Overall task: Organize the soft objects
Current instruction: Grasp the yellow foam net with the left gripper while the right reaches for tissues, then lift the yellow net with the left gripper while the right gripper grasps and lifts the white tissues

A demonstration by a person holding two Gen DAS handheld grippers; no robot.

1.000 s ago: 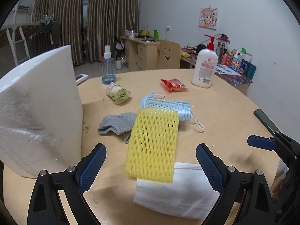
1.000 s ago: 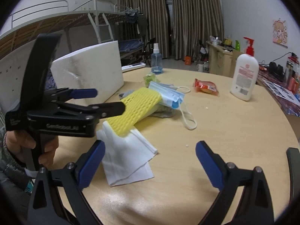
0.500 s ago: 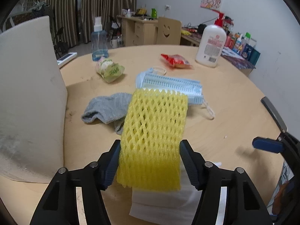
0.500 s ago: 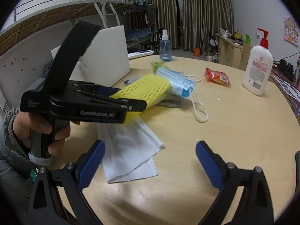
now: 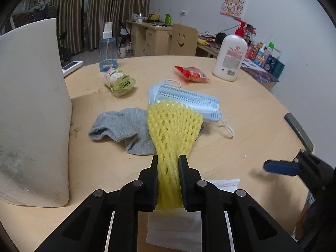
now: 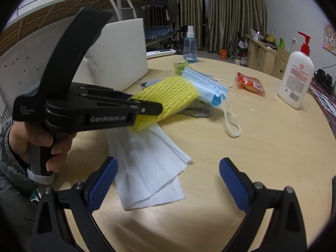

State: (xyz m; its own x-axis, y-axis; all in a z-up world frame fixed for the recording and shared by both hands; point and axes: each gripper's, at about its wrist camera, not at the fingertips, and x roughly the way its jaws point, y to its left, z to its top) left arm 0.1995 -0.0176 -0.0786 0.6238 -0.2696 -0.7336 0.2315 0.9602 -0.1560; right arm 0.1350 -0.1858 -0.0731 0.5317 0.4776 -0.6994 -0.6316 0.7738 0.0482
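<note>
A yellow foam net (image 5: pixel 174 124) lies over a grey sock (image 5: pixel 119 126) and a stack of blue face masks (image 5: pixel 189 98), with its near end on folded white tissue (image 6: pixel 147 168). My left gripper (image 5: pixel 168 159) is closing its jaws on the net's near end. The pads press it in from both sides, so it is squeezed narrow there and fans out beyond. In the right wrist view a hand holds that left gripper (image 6: pixel 156 107) low over the round wooden table (image 5: pixel 252 113). My right gripper (image 6: pixel 168 161) stands open above the tissue with nothing between its blue pads (image 6: pixel 105 174).
A big white foam block (image 5: pixel 31 115) stands at the table's left. Farther back are a green wrapped snack (image 5: pixel 119 80), a blue spray bottle (image 5: pixel 108 52), a red packet (image 5: pixel 192 74) and a white pump bottle (image 5: pixel 231 58). The table's right edge is near the wall.
The left gripper came forward and down to the yellow net and its jaws closed from wide open onto the net's near end, pinching it narrow. The right gripper stayed open.
</note>
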